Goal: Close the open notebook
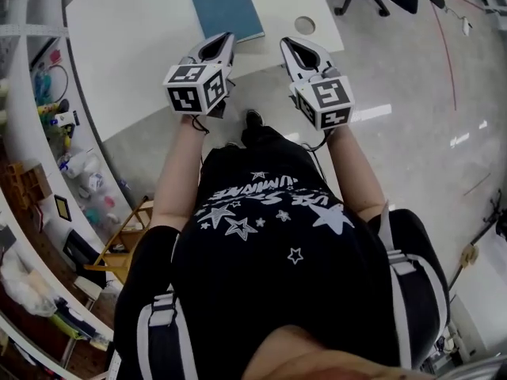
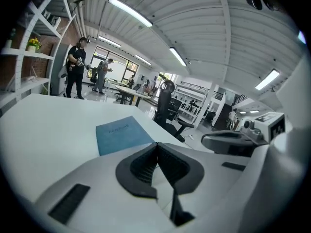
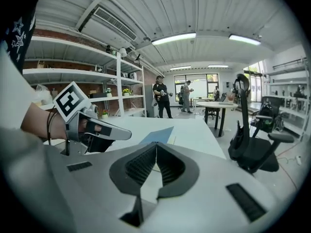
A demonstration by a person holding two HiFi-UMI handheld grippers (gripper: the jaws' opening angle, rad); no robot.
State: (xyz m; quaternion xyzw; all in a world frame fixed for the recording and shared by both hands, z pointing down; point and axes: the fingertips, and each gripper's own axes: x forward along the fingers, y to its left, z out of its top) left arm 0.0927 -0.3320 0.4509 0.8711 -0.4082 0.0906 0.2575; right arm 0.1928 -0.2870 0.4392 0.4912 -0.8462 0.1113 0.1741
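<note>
The blue notebook (image 1: 226, 8) lies closed and flat on the white table (image 1: 135, 38), near its far side. The left gripper view shows its cover (image 2: 121, 135) just beyond the jaws. In the right gripper view it is a blue sliver (image 3: 158, 135) ahead. My left gripper (image 1: 226, 36) hangs over the table's near edge, just short of the notebook, shut with nothing between its jaws (image 2: 156, 143). My right gripper (image 1: 285, 42) is level with it to the right, also shut and empty (image 3: 156, 143). Neither one touches the notebook.
A round cable hole (image 1: 304, 25) sits in the table right of the notebook. A black office chair (image 3: 252, 140) stands on the floor to the right. Shelving (image 1: 47, 117) runs along the left side. People (image 2: 75, 67) stand far back in the room.
</note>
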